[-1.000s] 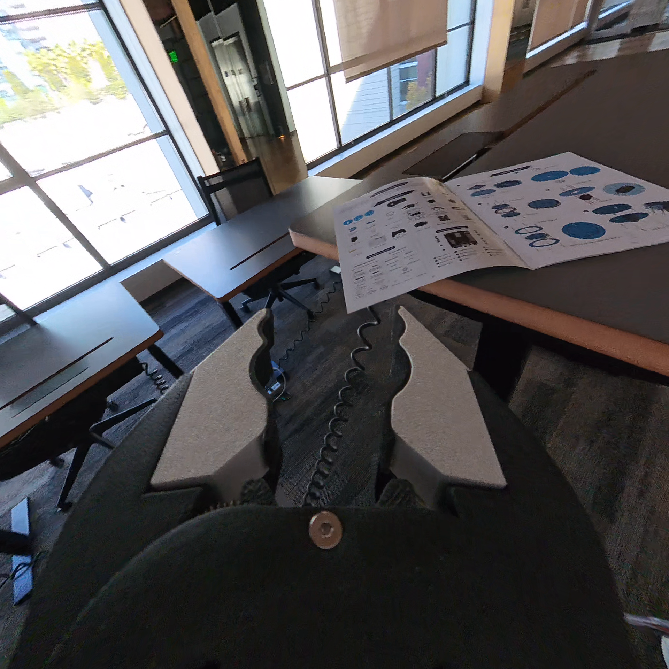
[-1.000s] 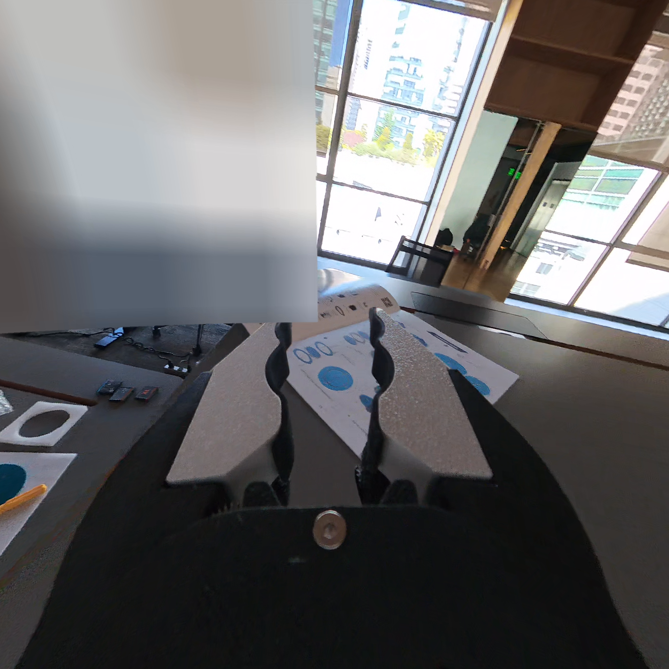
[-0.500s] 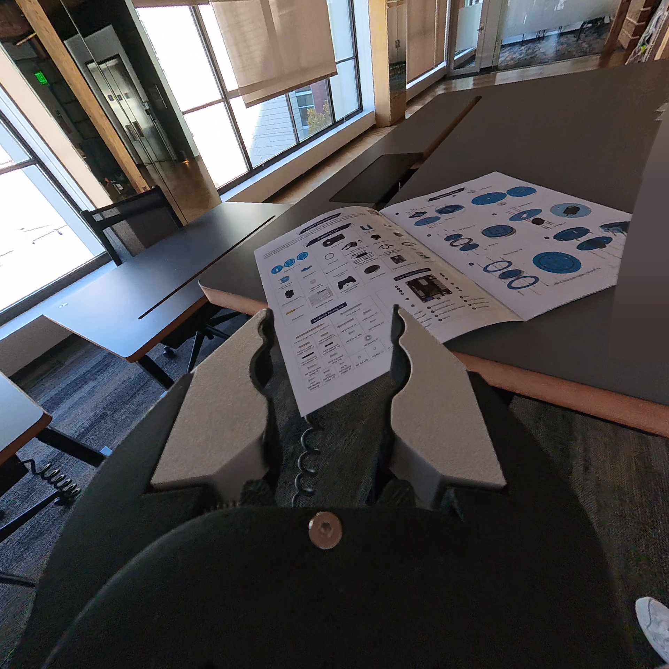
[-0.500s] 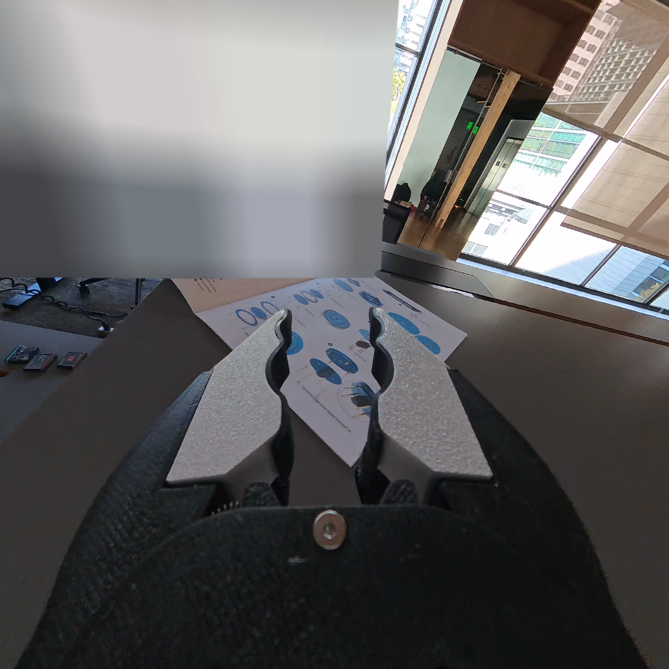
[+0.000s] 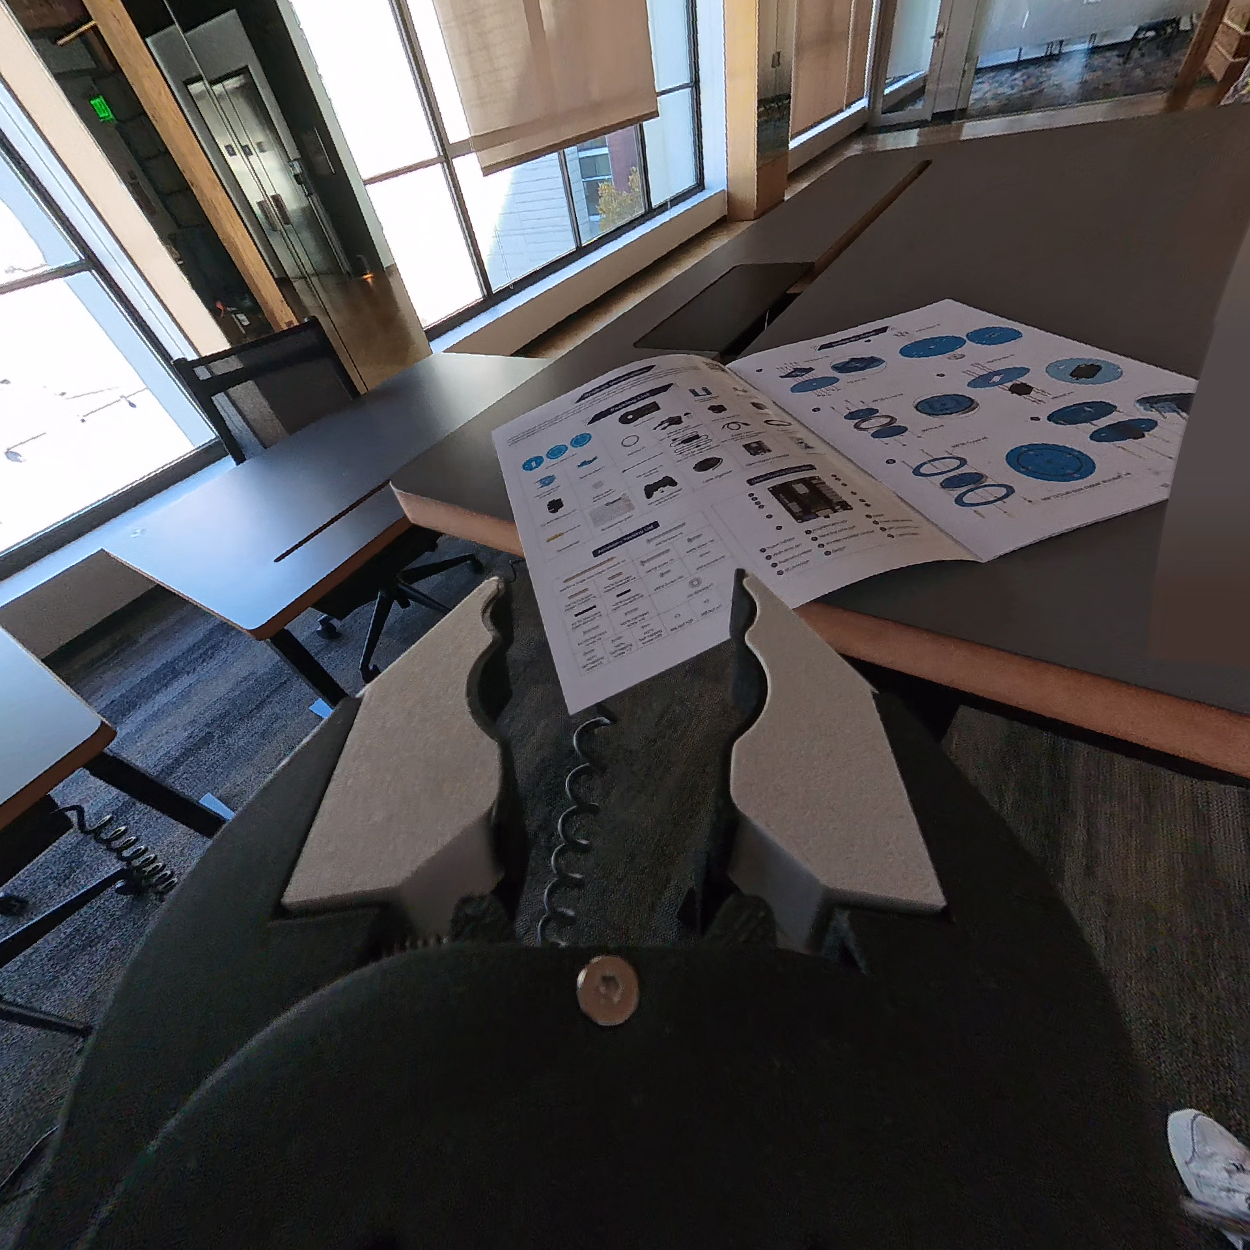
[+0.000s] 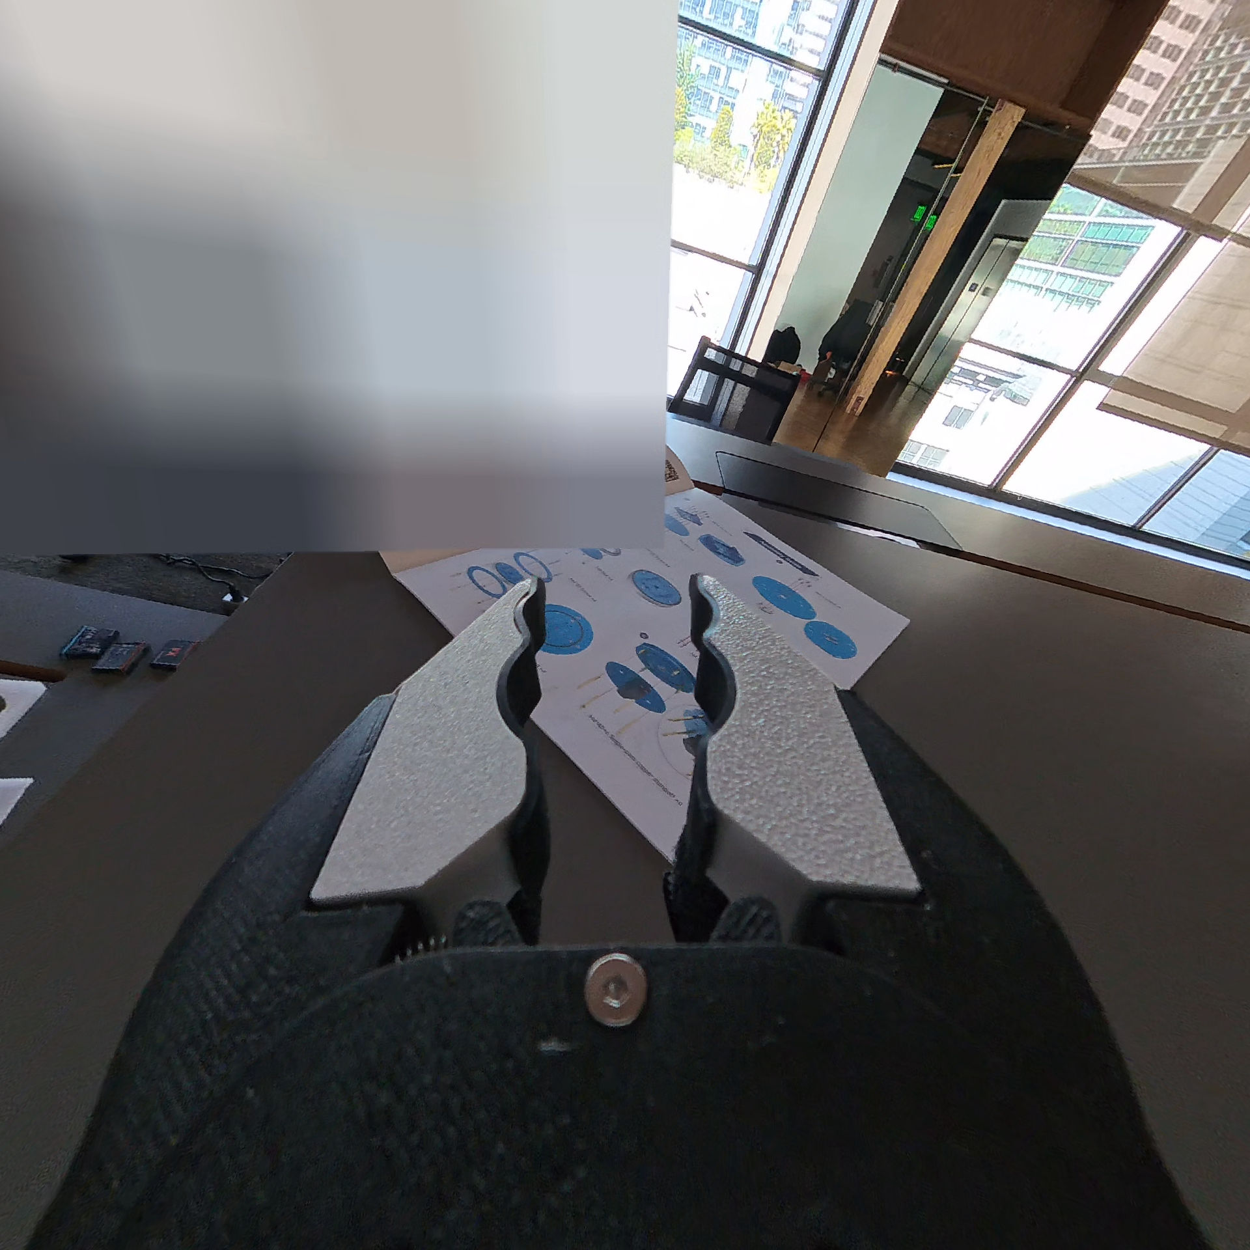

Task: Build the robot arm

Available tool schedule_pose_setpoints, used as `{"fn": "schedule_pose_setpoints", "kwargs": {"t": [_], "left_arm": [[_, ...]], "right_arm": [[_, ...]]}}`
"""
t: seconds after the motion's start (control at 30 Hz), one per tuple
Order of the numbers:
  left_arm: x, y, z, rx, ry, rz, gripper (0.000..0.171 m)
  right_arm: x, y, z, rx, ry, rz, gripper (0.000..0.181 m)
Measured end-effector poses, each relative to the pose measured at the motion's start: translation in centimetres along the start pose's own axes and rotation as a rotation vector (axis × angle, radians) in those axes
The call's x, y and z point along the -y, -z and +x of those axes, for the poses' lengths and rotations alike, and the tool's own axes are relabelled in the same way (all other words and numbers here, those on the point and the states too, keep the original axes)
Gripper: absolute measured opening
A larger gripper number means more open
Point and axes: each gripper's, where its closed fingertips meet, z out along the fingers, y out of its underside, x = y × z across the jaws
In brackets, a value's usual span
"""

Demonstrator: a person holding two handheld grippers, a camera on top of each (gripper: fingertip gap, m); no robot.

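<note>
Between the grey fingers of the left gripper (image 5: 615, 595), gaping wide and gripping nothing, hovering off the table's edge with the overhanging corner of an open booklet (image 5: 798, 473) lying just ahead at 12 o'clock. Below that gap, trailing a black coiled cable (image 5: 571, 825) over carpet (image 5: 1116, 845). At 1 o'clock, spreading across a dark grey table (image 5: 1055, 223), the booklet's right page with blue discs. At 10 o'clock, standing by a smaller desk (image 5: 270, 500), a dark chair (image 5: 270, 392). Over on the right gripper (image 6: 617, 588), parting moderately, holding nothing, floating low above the same booklet (image 6: 744, 629) with its near corner at 6 o'clock between the fingers. At 9 o'clock, lying apart, three small dark cards (image 6: 128, 653).
</note>
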Motion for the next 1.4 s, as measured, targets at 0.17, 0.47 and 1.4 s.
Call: {"fn": "schedule_pose_setpoints", "kwargs": {"t": [0.17, 0.47, 1.4], "left_arm": [[-0.2, 1.5, -0.7, 0.032, 0.005, 0.002, 0.064], [-0.8, 2.7, -1.1, 0.052, 0.012, -0.008, 0.063], [-7.5, 18.7, -5.4, 0.443, 0.156, -0.134, 0.063]], "right_arm": [[-0.2, -0.2, -0.4, 0.010, 0.013, -0.012, 0.042], [-0.4, -0.4, -0.8, 0.022, 0.019, -0.019, 0.042], [1.1, -0.2, -4.0, 0.133, -0.004, 0.057, 0.042]]}}
